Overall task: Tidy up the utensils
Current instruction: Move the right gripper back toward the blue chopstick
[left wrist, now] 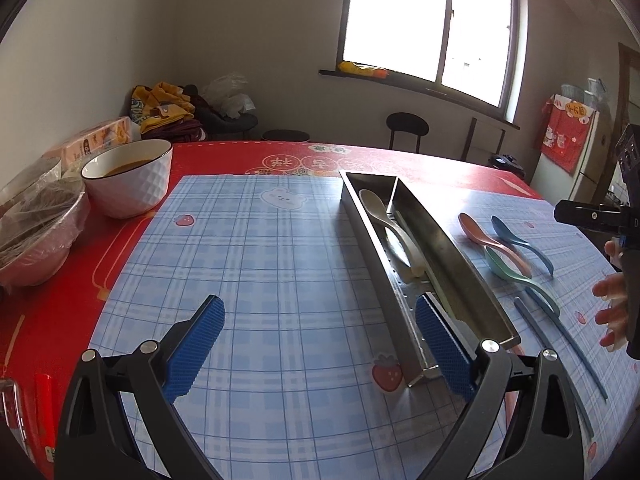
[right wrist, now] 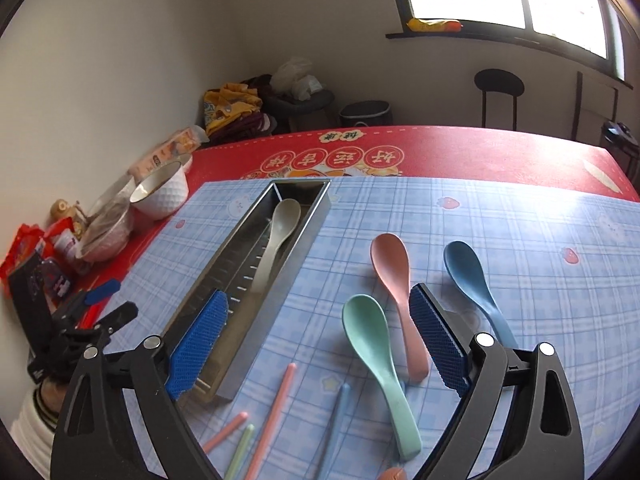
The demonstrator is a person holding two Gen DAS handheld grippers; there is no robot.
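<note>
Right wrist view: my right tongs stand spread wide with nothing between the blue pads, hanging above the checked mat on the worktop. Between the pads, lower centre of the frame, lie the green spoon and the pink spoon; the blue spoon lies further right. The long metal tray runs from centre toward lower left, holding the cream spoon. Loose chopsticks lie at the bottom edge. In the left wrist view my left tongs are also spread and hold nothing, near the tray's close end, while the white bowl sits at upper left.
</note>
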